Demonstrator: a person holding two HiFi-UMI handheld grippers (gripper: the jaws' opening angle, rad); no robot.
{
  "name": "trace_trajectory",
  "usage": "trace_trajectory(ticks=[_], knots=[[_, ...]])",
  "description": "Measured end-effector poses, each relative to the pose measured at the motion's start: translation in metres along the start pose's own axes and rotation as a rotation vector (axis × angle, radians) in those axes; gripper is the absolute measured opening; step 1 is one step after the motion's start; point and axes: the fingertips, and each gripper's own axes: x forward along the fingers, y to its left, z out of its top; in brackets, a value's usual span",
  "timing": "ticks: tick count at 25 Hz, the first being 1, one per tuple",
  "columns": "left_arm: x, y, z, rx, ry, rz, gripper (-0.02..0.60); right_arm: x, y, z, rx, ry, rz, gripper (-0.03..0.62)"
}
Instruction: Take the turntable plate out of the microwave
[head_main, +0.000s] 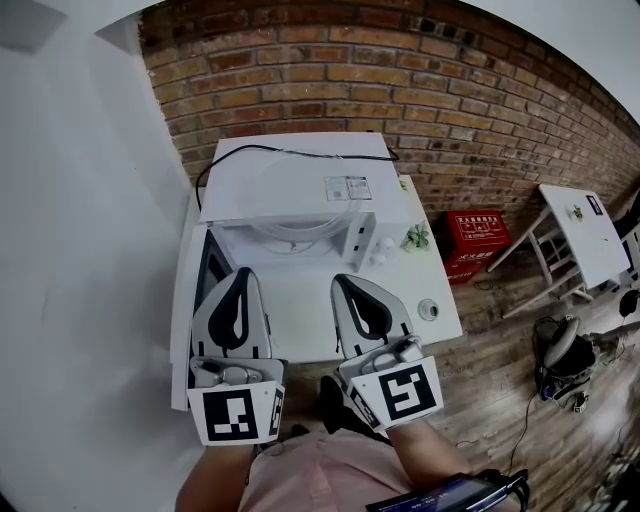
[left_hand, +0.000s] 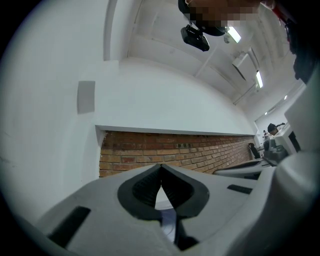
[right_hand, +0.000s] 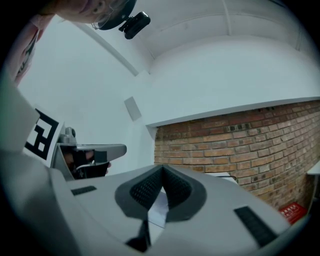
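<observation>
A white microwave (head_main: 300, 180) stands on a white table (head_main: 440, 325) against a brick wall. Its door (head_main: 208, 268) is swung open to the left. Inside the cavity lies the clear round turntable plate (head_main: 293, 230). My left gripper (head_main: 243, 272) hovers over the table in front of the cavity, shut and empty. My right gripper (head_main: 343, 281) is beside it, also shut and empty, a little short of the opening. In the left gripper view the jaws (left_hand: 160, 167) meet at the tip with brick wall beyond; the right gripper view shows the same (right_hand: 162, 169).
A black cable runs over the microwave's top. A small green item (head_main: 416, 237) and a round object (head_main: 428, 309) sit on the table's right side. On the floor to the right are a red box (head_main: 478, 238) and another white table (head_main: 580, 235).
</observation>
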Motion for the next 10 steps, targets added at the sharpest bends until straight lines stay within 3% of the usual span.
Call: trace_trajectory(ticks=[10], knots=[[0.0006,0.0002,-0.0001,-0.002,0.004,0.0,0.006,0.0018,0.0015,0.0008,-0.008,0.001,0.002,0.003]])
